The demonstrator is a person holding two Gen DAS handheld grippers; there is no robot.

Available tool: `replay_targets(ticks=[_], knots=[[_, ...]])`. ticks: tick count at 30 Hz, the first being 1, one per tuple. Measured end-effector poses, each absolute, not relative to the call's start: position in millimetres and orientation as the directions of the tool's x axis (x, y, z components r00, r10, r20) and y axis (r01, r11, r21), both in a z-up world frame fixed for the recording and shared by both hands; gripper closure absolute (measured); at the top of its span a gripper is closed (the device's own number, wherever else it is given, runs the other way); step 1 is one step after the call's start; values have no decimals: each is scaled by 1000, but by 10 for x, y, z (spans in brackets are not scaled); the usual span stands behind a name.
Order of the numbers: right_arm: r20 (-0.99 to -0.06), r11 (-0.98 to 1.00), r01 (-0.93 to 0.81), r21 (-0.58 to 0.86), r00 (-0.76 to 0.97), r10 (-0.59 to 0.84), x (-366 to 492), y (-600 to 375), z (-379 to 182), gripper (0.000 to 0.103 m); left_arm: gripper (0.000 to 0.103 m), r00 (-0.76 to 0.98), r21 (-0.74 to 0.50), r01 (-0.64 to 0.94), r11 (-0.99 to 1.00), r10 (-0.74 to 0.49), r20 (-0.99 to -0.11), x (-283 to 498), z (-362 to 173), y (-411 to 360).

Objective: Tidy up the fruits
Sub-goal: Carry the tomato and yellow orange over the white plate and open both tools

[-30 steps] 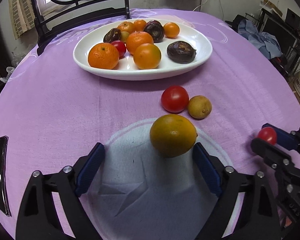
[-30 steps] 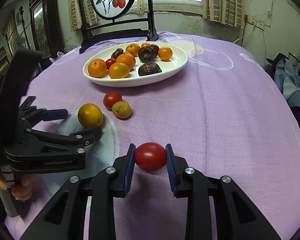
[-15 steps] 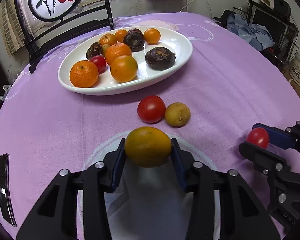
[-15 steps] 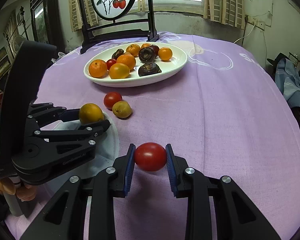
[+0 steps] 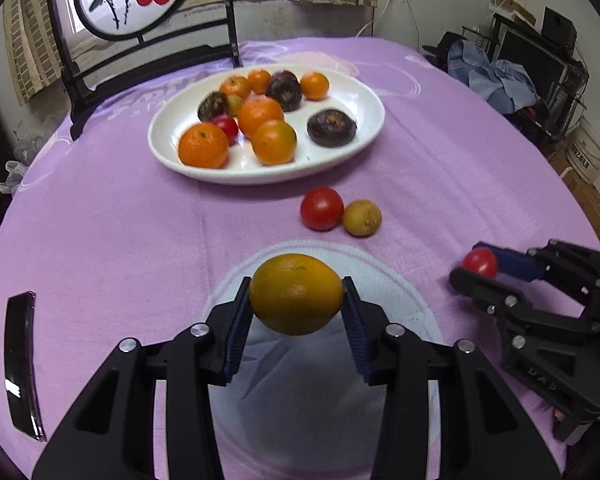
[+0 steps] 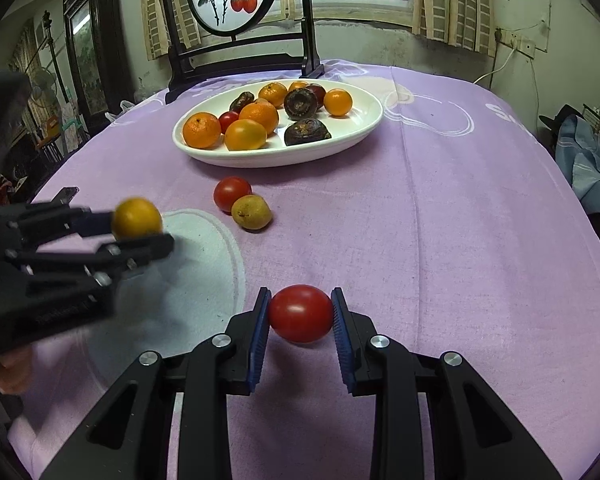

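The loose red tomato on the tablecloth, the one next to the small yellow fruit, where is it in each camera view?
Left wrist view: the loose red tomato sits right of centre, below the white plate, touching the small yellow fruit on its right.
Right wrist view: the tomato lies left of centre, below the plate, with the yellow fruit at its lower right.
Shared landmark: the white plate of fruit.

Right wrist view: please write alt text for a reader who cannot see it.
The right hand-held gripper grips a red tomato above a purple tablecloth. Left, the left hand-held gripper holds a yellow-orange citrus fruit; behind is a white oval plate of fruit.
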State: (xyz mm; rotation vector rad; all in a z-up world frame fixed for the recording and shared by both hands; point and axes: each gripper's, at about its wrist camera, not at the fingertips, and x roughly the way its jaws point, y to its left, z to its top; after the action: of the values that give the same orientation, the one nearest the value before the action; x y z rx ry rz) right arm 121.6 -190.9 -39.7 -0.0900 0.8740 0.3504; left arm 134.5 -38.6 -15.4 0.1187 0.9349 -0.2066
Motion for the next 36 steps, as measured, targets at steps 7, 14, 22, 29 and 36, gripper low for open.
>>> replay_targets(ticks=[7,14,22,29,36], knots=[[-712,908,-400,124,602,362,1249,-1840,10,72,60,623,-22,197,980,-143,-769,1545,266,-179],[-662,908,-419,21,675,326,1723,-1584,358,72,60,695,-23,122,992,-102,-712,2025,572,-85],[-693,906,-421,47,639,333,2453,-1353,113,72,61,663,11,32,999,-13,-748,2684,302,-104],[-699,906,-417,73,626,345,2665,-1257,-63,72,61,625,4,18,1000,-8,-781,2957,54,-139],[-706,912,-404,68,627,330,2756,-1187,-141,71,60,618,-17,7,1000,-18,-786,3051,-34,-150]])
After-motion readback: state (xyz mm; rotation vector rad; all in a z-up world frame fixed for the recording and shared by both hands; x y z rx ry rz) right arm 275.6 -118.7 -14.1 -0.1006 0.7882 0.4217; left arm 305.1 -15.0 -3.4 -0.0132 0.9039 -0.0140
